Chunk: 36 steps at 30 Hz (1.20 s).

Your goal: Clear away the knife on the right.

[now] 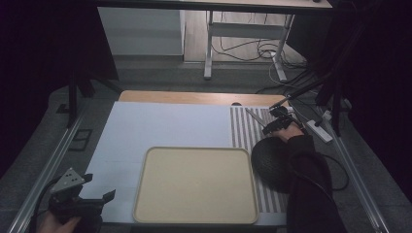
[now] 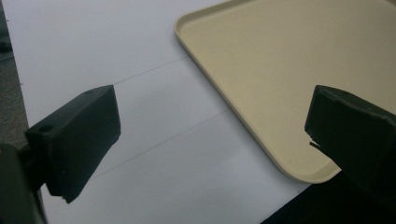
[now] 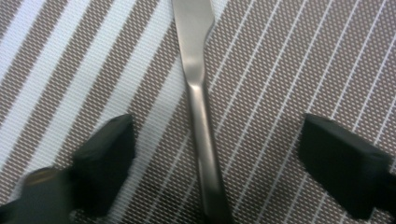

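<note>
While the right gripper (image 1: 274, 121) hovers over the striped mat (image 1: 248, 131) at the far right of the counter (image 1: 145, 126), the high view shows it aimed at a thin knife (image 1: 254, 118) lying slantwise on the stripes, with a dark bowl (image 1: 272, 162) just beside the person's sleeve and a beige tray (image 1: 194, 184) in the middle. The left gripper (image 1: 94, 196) waits at the near left corner, apart from everything. The risk here, as I judge it, is the sleeve or trailing cable brushing the bowl as the knife is lifted toward the tray

In the left gripper view, its jaws stand wide with nothing between them, over bare white counter (image 2: 116, 56) next to the tray's rim (image 2: 210, 79). It does no harm where it is, though a careless swing could nudge the tray

In the right gripper view, the knife (image 3: 201, 107) lies flat on the mat (image 3: 289, 60), its handle running between the two jaws, which stand well apart from it on either side and grip nothing. A flat, smooth handle lying flush on woven cloth gives little to catch: if the jaws close too high, they may skate over it or pinch the mat instead. A grip so near the handle's end could let the blade droop and swing, or slip out on the way
</note>
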Tool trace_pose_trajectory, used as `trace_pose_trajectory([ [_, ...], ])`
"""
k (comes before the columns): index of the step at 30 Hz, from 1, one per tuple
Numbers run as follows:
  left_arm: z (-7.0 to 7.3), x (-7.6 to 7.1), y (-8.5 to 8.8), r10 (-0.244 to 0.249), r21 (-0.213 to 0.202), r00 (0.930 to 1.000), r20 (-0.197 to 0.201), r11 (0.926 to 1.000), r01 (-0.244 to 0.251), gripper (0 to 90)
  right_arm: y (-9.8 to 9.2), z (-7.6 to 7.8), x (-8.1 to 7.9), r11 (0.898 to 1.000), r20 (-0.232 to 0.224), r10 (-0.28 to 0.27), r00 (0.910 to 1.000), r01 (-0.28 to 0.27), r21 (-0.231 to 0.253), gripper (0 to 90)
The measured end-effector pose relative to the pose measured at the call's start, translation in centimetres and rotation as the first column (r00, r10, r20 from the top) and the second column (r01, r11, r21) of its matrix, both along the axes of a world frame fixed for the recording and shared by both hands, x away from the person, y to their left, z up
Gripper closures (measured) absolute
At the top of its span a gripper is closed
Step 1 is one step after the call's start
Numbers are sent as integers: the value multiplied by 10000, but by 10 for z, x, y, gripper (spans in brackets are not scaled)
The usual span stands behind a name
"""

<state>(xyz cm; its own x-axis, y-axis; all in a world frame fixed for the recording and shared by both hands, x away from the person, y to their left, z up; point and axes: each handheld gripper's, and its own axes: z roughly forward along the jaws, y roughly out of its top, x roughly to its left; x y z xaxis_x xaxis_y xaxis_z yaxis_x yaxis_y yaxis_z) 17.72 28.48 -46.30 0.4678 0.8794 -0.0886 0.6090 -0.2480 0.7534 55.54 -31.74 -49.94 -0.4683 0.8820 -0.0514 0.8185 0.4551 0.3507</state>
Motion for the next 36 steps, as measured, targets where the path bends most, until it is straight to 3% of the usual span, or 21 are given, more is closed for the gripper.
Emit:
trace_pose_trajectory([
  [3, 0, 0, 0, 1, 7, 10000, -5, 10000, -1, 32, -2, 4, -2, 9992, 17, 366, 9993, -366, 127, 459],
  [5, 0, 0, 0, -1, 8, 10000, -8, 10000, 1, 32, 0, 5, -3, 9986, -73, 524, 9986, -523, 113, 543],
  [7, 0, 0, 0, -20, 55, 10000, -9, 10000, 20, 32, 0, 7, -3, 9981, -172, 600, 9980, -598, 170, 787],
  [16, 0, 0, -1, -23, 56, 10000, -6, 10000, 23, 32, -2, 7, -5, 9948, -50, 988, 9951, -987, 259, 803],
  [23, 0, 0, 0, -25, 8, 10000, 4, 10000, 25, 32, 2, 10, -4, 9934, 359, 960, 9947, -980, 593, 803],
  [24, 0, 0, 0, -18, 5, 10000, 3, 10000, 18, 32, 6, 12, -4, 9915, 469, 964, 9942, -1001, 835, 804],
  [28, 0, 0, 0, -28, 16, 10000, 7, 10000, 28, 32, 17, 13, -3, 9868, 722, 1146, 9908, -1219, 1064, 803],
  [36, 0, 0, 0, -26, 15, 10000, 7, 10000, 26, 32, 43, 15, -3, 9763, 996, 1603, 9820, -1726, 1303, 803],
])
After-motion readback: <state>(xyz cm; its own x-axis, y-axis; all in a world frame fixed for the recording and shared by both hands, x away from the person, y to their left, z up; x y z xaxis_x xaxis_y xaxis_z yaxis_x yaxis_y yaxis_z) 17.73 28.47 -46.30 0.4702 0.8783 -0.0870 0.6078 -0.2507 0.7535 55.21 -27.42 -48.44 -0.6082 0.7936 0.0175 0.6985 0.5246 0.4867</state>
